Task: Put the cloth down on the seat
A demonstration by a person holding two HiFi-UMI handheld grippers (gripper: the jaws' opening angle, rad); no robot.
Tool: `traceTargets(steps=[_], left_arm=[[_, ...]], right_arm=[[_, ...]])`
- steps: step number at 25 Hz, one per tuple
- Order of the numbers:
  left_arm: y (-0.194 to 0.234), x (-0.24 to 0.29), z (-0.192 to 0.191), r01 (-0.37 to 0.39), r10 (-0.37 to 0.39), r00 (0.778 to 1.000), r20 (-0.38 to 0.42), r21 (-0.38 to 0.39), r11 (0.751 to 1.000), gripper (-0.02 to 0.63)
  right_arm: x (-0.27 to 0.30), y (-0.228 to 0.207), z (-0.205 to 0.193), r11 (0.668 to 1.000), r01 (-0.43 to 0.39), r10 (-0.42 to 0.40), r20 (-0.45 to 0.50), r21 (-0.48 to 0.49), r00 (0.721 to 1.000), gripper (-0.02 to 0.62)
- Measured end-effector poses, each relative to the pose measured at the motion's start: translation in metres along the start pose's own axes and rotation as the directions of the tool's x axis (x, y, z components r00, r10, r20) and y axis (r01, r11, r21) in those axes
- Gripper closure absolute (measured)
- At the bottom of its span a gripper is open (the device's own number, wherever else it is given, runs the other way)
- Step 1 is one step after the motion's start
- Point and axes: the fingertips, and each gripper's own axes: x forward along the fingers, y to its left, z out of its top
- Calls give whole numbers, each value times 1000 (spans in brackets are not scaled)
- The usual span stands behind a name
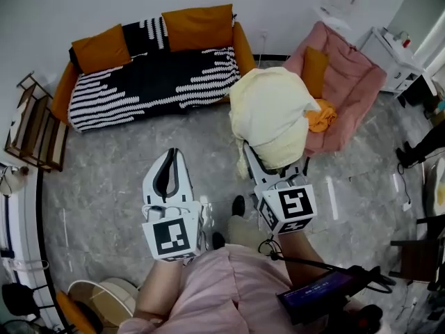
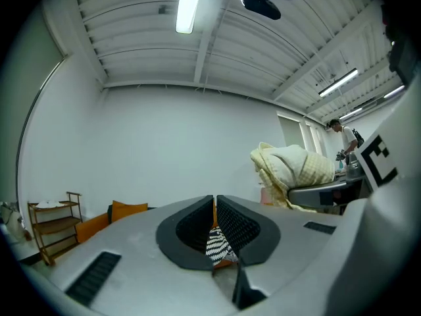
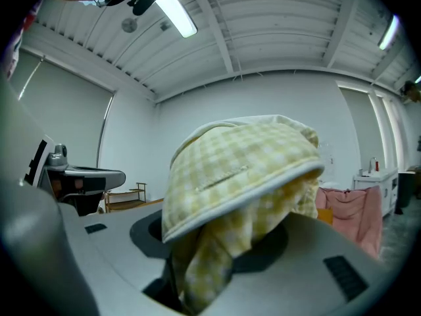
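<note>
The right gripper, clamped on the bunched yellow cloth held aloft just left of the pink armchair, was mid-carry (the left gripper idled, jaws together, empty), so next it probably needed lowering over that seat and releasing.

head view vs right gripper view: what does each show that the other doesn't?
Head view only: the black-and-white striped throw on the sofa, and the person's pink top.

Right gripper view only: the ceiling strip light, the check weave of the yellow cloth, and that cloth running down between the fingers, with the right gripper shut on it.

Both: the yellow cloth bunched on the right gripper, not yet down on the seat, and the pink armchair behind it.
</note>
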Motion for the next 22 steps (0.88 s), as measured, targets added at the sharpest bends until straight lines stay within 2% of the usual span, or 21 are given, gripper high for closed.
traceTargets(steps=[5, 12, 22], left_arm=[[13, 34, -12, -12, 12, 1000, -26, 8, 1000, 580], [38, 107, -21, -30, 31, 998, -51, 26, 999, 580], [57, 222, -14, -98, 101, 994, -50, 45, 994, 580]], right_arm=[[34, -21, -6, 1000, 24, -24, -9, 13, 1000, 399], [112, -50, -5, 999, 14, -13, -12, 37, 1000, 399], [222, -111, 6, 998, -45, 46, -11, 34, 999, 399]])
